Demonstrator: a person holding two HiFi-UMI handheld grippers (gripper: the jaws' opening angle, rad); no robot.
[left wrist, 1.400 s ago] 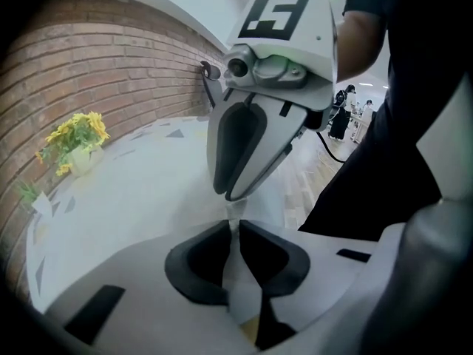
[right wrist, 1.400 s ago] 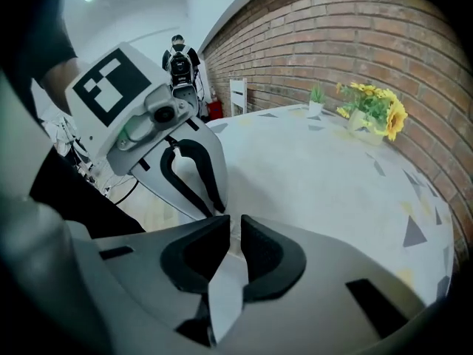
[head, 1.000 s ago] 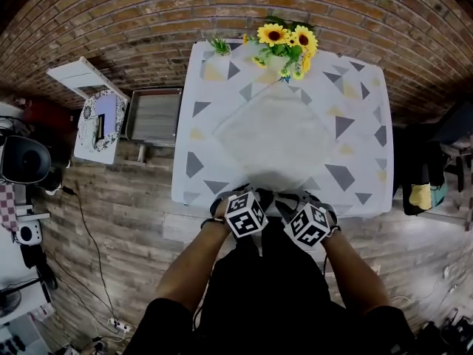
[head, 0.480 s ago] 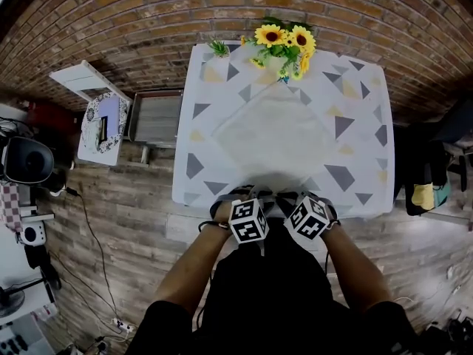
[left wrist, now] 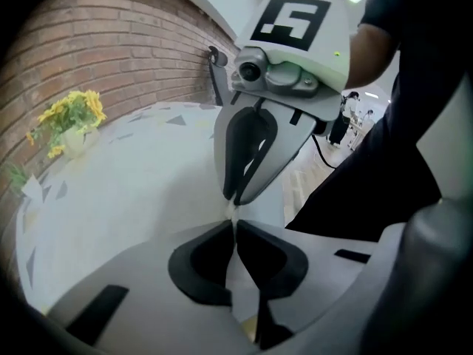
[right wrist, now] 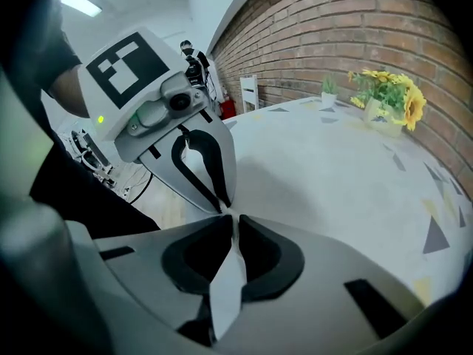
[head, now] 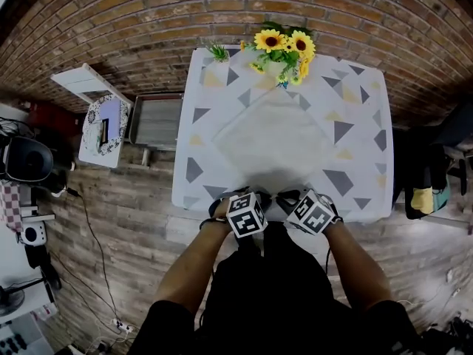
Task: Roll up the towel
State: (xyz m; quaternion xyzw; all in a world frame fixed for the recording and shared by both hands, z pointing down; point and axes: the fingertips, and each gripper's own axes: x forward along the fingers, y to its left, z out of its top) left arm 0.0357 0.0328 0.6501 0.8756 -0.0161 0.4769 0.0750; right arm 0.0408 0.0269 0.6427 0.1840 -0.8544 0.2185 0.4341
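Nearest, at the front edge of the worktop point(head: 362, 124), the left hand-held gripper point(left wrist: 235, 221) has just been closing and pinches a sliver of pale cloth at its tips. Just beside it, the right hand-held gripper point(right wrist: 235, 220) has likewise been closing and clamps a flat white strip of the same fabric. Both appear to hold the near corner of the white square towel point(head: 277, 135), which lies flat, diamond-wise, on the triangle-patterned tablecloth. No roll shows yet, so the task looks barely begun, with the whole towel left to turn over toward the vase of yellow sunflowers point(head: 284, 50) by the brick wall point(head: 148, 21).
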